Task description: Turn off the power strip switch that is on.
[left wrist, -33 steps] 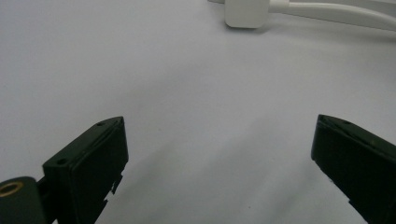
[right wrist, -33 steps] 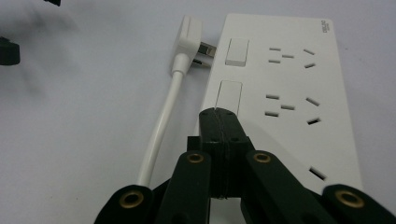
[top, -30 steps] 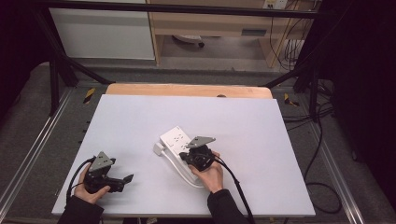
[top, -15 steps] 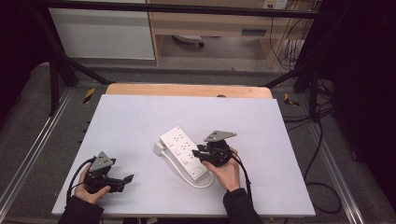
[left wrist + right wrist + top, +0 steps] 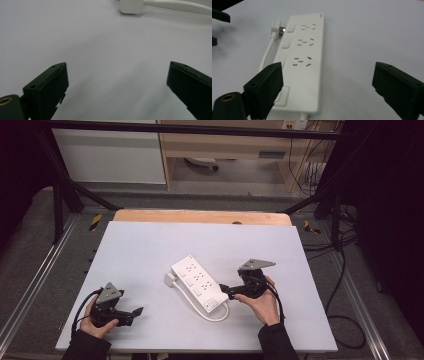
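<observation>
1. Power strip [image 5: 196,286], high view: it lies slantwise near the middle of the white surface [image 5: 150,245], free of both tools. Its cord [image 5: 218,315] loops out from the near end and runs back along its left side to the plug [image 5: 170,279], which sits just beside the far half of the strip. The right gripper [image 5: 223,292] is just off the strip's near right end, its fingers having just been opening with nothing between them; so the strip looks set down and let go (my reading). The left gripper [image 5: 137,312] rests well apart at the near left corner, held in the person's left hand [image 5: 95,320].

2. Left gripper view: its two black fingers [image 5: 47,92] stand wide apart over bare surface, holding nothing. The plug [image 5: 131,6] and a stretch of cord [image 5: 180,6] lie farther off at the top edge.

3. Right gripper view: the fingers [image 5: 265,87] are spread wide and empty, the strip [image 5: 304,62] ahead of them and nearer the left one. It is a white bar with three socket groups, each with a flat switch beside it, plus a larger switch at the near end. Whether any step remains I cannot tell; placing seems finished.
</observation>
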`<state>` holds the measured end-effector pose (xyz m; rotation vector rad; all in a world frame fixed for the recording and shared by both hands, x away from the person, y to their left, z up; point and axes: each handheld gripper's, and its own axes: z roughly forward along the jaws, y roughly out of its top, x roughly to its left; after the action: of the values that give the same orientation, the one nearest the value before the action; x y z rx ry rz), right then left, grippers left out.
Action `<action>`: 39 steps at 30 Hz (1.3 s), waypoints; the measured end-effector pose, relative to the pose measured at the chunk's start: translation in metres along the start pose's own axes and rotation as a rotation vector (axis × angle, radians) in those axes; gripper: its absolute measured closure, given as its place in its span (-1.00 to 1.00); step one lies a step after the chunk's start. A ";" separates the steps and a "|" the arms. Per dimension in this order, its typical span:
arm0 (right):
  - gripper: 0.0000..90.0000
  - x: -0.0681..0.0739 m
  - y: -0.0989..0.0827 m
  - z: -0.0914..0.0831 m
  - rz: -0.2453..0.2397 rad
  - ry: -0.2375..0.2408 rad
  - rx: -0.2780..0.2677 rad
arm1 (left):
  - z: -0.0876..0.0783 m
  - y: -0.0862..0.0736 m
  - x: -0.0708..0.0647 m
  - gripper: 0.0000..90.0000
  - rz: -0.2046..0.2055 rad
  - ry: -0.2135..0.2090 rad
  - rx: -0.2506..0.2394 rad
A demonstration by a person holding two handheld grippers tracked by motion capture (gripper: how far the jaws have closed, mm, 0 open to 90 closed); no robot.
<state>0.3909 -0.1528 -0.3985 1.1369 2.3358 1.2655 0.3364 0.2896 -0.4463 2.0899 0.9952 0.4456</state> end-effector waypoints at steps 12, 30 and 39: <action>-0.98 -0.026 -0.030 -0.030 0.008 -0.060 0.010 | 0.001 0.000 0.000 -0.93 -0.001 -0.003 0.005; -0.98 -0.063 -0.094 -0.063 0.030 -0.096 0.051 | 0.001 0.000 -0.001 -0.93 0.003 -0.003 0.013; -0.98 -0.070 -0.115 -0.073 0.018 -0.125 0.062 | 0.002 0.001 -0.001 -0.94 0.009 -0.009 0.022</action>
<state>0.3379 -0.2846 -0.4563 1.2218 2.2925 1.1005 0.3371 0.2875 -0.4471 2.1151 0.9908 0.4310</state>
